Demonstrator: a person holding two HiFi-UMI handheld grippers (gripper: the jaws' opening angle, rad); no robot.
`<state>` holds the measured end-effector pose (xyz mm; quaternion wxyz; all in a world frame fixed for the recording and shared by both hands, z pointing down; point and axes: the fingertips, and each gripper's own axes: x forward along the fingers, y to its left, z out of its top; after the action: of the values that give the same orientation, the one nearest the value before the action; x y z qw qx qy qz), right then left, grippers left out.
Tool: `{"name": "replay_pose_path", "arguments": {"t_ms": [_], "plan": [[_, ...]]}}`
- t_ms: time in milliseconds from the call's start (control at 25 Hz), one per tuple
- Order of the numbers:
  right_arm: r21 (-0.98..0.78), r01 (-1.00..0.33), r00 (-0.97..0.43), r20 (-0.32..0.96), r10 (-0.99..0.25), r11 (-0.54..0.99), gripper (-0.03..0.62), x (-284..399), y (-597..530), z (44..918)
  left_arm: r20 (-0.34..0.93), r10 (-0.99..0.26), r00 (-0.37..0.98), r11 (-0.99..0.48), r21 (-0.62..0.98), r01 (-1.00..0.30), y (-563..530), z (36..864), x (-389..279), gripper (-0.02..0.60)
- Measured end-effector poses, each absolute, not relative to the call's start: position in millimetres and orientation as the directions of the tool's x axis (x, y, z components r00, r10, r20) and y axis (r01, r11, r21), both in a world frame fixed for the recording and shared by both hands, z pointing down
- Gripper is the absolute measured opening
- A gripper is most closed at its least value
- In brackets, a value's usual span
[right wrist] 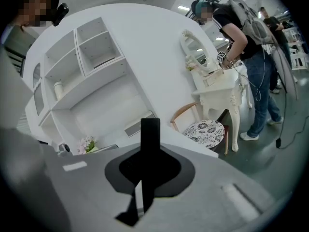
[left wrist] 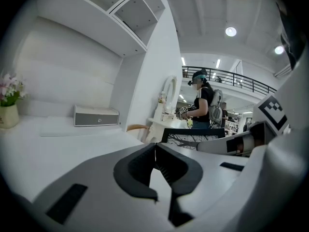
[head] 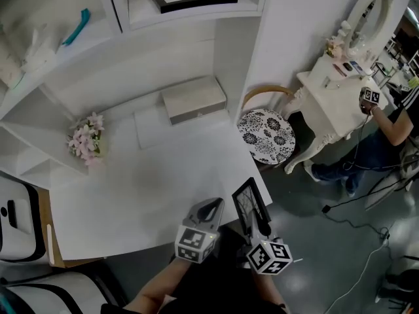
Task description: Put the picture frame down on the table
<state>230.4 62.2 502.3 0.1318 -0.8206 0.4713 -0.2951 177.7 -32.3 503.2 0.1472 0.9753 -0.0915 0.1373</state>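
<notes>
The picture frame [head: 251, 205] is black-edged with a branch pattern. It stands upright in my right gripper [head: 261, 227], just off the near right corner of the white table [head: 131, 195]. In the right gripper view the frame [right wrist: 150, 144] shows edge-on as a black bar clamped between the jaws of my right gripper [right wrist: 146, 170]. My left gripper [head: 211, 208] hovers beside it over the table's front edge, shut with nothing in it. In the left gripper view the jaws of my left gripper [left wrist: 155, 149] meet, and the frame [left wrist: 193, 135] appears to the right.
A white box [head: 194, 99] and a flat white sheet [head: 152, 126] lie at the back of the table, pink flowers [head: 87, 139] at its left. A chair with a patterned cushion [head: 266, 135], a white vanity [head: 334, 97] and a person [head: 386, 129] are at the right.
</notes>
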Motion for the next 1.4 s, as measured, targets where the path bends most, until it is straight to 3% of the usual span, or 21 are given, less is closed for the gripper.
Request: {"name": "replay_pose_path", "arguments": {"t_ms": [680, 1400], "plan": [[-0.556, -0.756, 0.162, 0.351, -0.922, -0.345, 0.014, 252.5, 17.5, 498.9, 0.312, -0.342, 0.886, -0.875, 0.237, -0.422, -57.5, 499.0, 178.8, 0.012], [-0.74, -0.633, -0.123, 0.384, -0.915, -0.226, 0.014, 231.8, -41.2, 529.8, 0.363, -0.577, 0.732, -0.701, 0.241, -0.672, -92.8, 516.2, 119.3, 0.012]]}}
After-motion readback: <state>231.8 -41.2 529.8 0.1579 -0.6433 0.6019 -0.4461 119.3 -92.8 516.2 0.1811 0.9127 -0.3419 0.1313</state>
